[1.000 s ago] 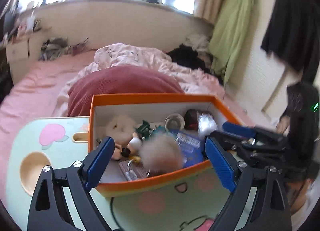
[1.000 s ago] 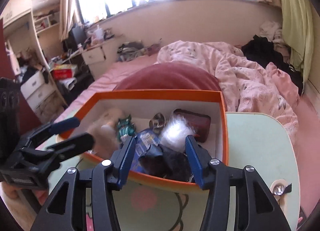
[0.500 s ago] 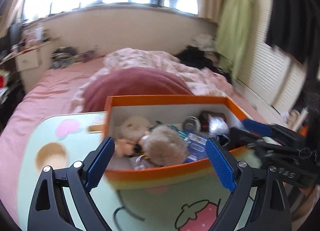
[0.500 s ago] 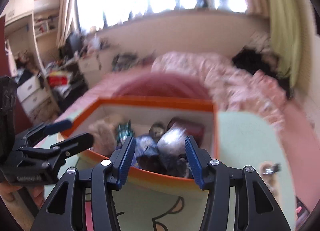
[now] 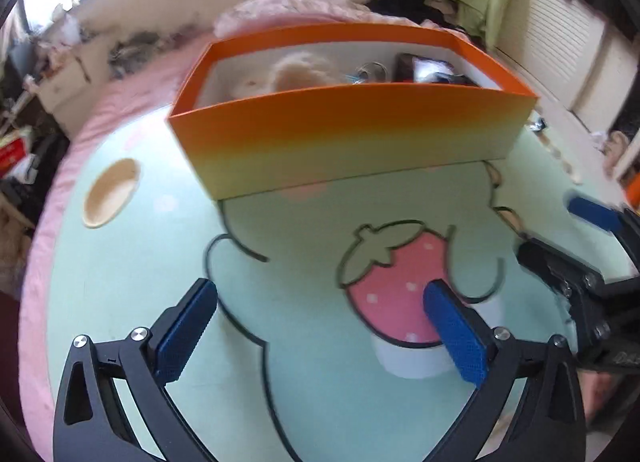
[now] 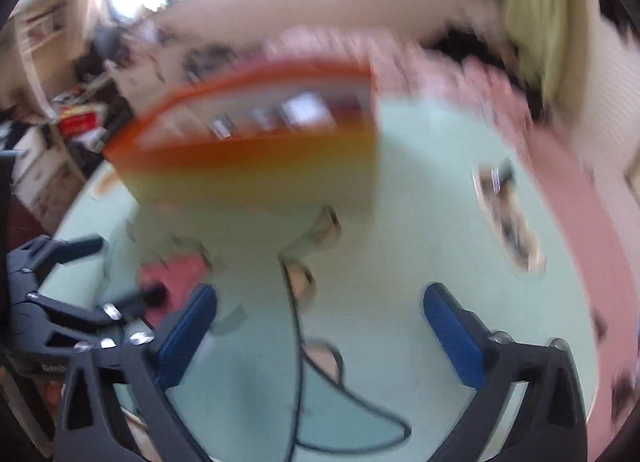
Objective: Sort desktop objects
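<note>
Ahead of my left gripper [image 5: 318, 328], wide open, bare green table [image 5: 280, 262] runs to the orange box [image 5: 352, 134] at 12 o'clock, whose near wall blocks that way. My right gripper [image 5: 576, 246] crowds 3 o'clock. From the right wrist, blurred small clutter [image 6: 506, 214] sits at 1 o'clock; the table between stays passable.

A pale green table [image 5: 120, 302] printed with a strawberry cartoon carries an orange box [image 5: 352, 138] toward its far side. A small blurred object [image 6: 506, 214] lies near its right edge.
</note>
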